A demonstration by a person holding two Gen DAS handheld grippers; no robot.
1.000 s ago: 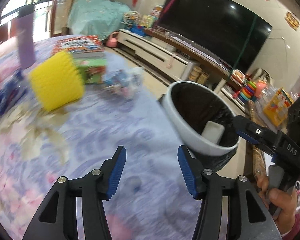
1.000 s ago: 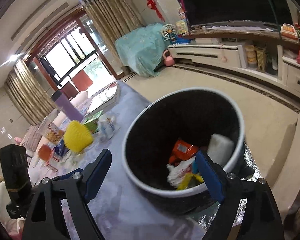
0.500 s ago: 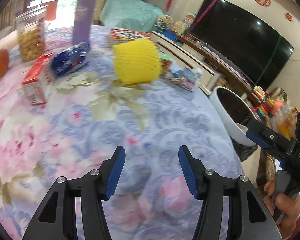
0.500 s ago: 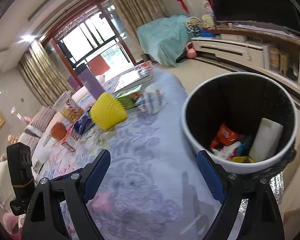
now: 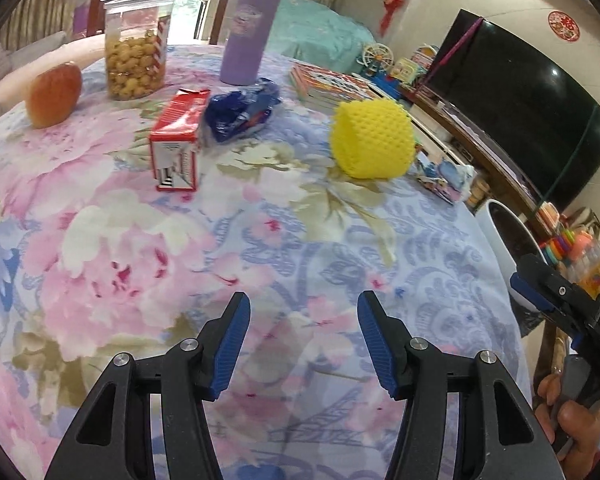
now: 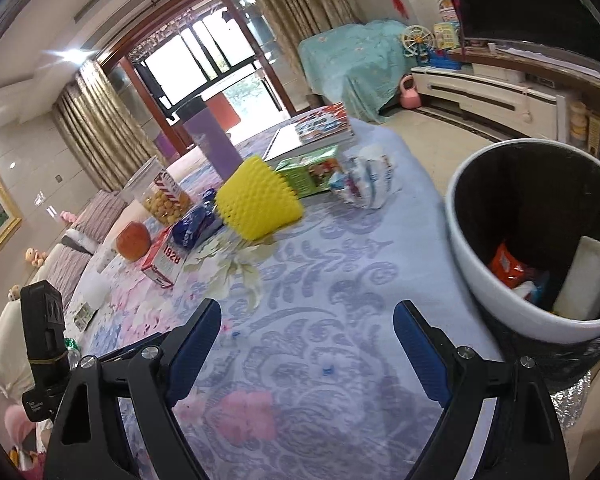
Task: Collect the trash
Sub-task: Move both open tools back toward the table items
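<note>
Blue pads stand apart on the left gripper (image 5: 303,336), nothing between them, above the flowered cloth (image 5: 148,240) of the table. In the left wrist view the trash lies ahead and well apart from the pads: a red carton (image 5: 178,136) on its side, a crumpled blue wrapper (image 5: 242,114) touching its far end, a yellow foam sleeve (image 5: 372,140) to the right, and a pale wrapper (image 5: 444,178) beyond it near the table's edge. The apple (image 5: 54,94), snack jar (image 5: 136,46) and purple flask (image 5: 250,28) look like things to keep. The carton is likely the simplest pick for this hand: come in across its narrow width, low to the cloth, and close only once both pads flank it. The wrapper wants a pinch at its bunched middle.

In the right wrist view the right gripper (image 6: 307,332) is spread wide and empty over the cloth. The bin (image 6: 472,264) stands just right of it at the table's edge, some trash already inside. The foam sleeve (image 6: 258,204) and pale wrapper (image 6: 366,182) sit nearest the bin, so they suit this hand. Squeeze the sleeve gently, since foam will probably give, and carry it clear over the rim before letting go.
</note>
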